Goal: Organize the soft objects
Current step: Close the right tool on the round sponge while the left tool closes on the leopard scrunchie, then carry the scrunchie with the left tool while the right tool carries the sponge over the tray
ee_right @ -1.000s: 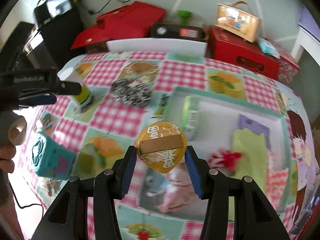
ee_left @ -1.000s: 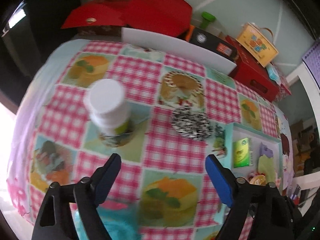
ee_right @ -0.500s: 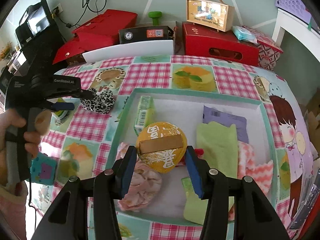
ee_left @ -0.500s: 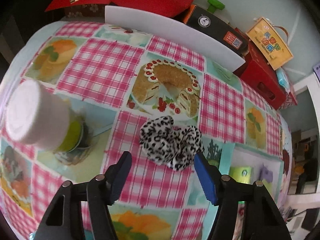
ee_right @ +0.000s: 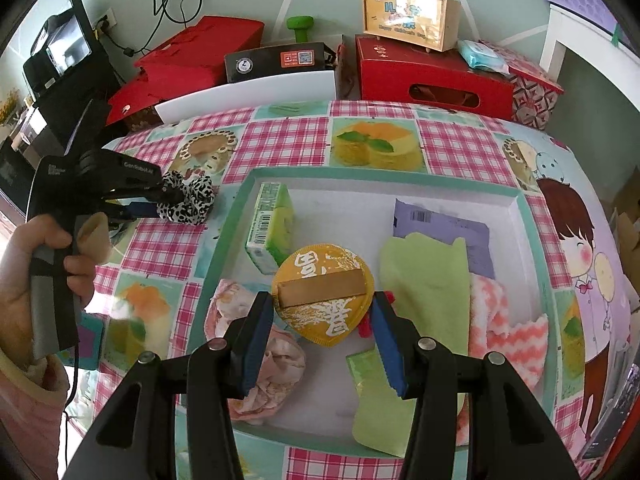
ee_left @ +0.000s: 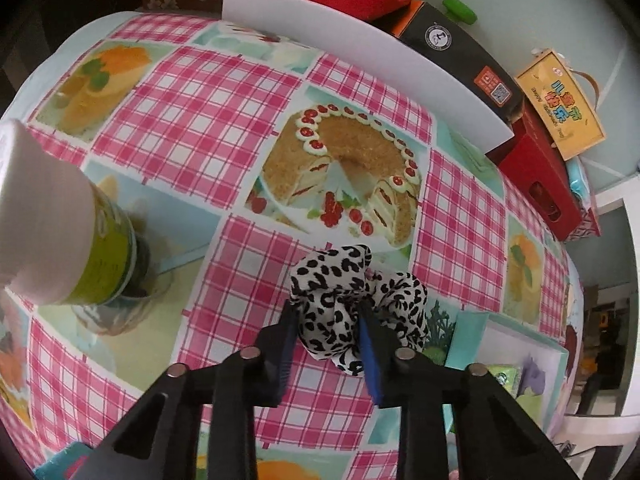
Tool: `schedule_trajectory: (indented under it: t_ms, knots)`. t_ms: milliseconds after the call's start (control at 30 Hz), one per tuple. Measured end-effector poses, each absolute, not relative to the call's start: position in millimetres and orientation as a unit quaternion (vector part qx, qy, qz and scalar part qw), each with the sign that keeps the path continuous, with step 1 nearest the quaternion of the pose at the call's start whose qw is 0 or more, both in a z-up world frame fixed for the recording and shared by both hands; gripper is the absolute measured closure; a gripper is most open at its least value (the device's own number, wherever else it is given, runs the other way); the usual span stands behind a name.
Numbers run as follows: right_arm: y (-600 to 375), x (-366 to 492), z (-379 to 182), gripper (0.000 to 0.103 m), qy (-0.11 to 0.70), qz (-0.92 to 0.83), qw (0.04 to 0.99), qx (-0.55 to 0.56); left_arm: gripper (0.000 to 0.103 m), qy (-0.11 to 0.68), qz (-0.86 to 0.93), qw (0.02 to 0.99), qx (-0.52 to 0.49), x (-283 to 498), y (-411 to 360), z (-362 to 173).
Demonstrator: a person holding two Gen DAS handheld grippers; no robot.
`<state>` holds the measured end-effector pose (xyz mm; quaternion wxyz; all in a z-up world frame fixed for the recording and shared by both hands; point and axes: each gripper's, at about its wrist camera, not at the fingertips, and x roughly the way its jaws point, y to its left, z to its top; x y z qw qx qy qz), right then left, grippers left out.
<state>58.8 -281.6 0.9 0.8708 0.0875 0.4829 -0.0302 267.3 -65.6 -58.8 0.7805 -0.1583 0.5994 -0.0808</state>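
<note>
My left gripper (ee_left: 328, 340) is shut on a leopard-print scrunchie (ee_left: 344, 300) that lies on the checked tablecloth, left of the tray; the scrunchie (ee_right: 188, 200) and that gripper (ee_right: 158, 200) also show in the right wrist view. My right gripper (ee_right: 320, 320) is shut on a round yellow pad with white characters (ee_right: 324, 300), held above the white tray with a teal rim (ee_right: 400, 174). In the tray lie a green cloth (ee_right: 428, 280), a pink-and-white cloth (ee_right: 504, 320), a pink floral cloth (ee_right: 264, 364), a green box (ee_right: 272, 224) and a purple packet (ee_right: 448, 232).
A white-capped green jar (ee_left: 60, 232) stands left of the scrunchie. A teal toy (ee_right: 90, 340) lies near the table's left edge. A white board (ee_left: 360, 52), red boxes (ee_right: 432, 76), a black box (ee_right: 276, 60) and a yellow case (ee_right: 408, 12) stand behind the table.
My left gripper moved forward to the scrunchie and shut on it. My right gripper, still holding the yellow pad, moved right over the tray and stays there.
</note>
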Motion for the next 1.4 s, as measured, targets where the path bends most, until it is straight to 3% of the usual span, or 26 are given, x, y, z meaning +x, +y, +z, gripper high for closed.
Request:
schedule_trajectory:
  t_ms: [200,933,1400]
  knots:
    - [-283.9,56.2,3.1,0.052,0.480,-0.033,0.872,0.093,0.083,0.587,-0.098,0.787,-0.162,257.1,-65.3,-46.0]
    - [-305.7,41.1,3.0,0.051,0.479,-0.057,0.869,0.111,0.084,0.498,-0.221,0.828,-0.132,191.3,-92.7,49.3]
    - [-351.7,22.5,-5.1,0.051,0.480,-0.109,0.858,0.145,0.084,0.524,-0.313,0.791,-0.047,137.2,-167.4,27.9]
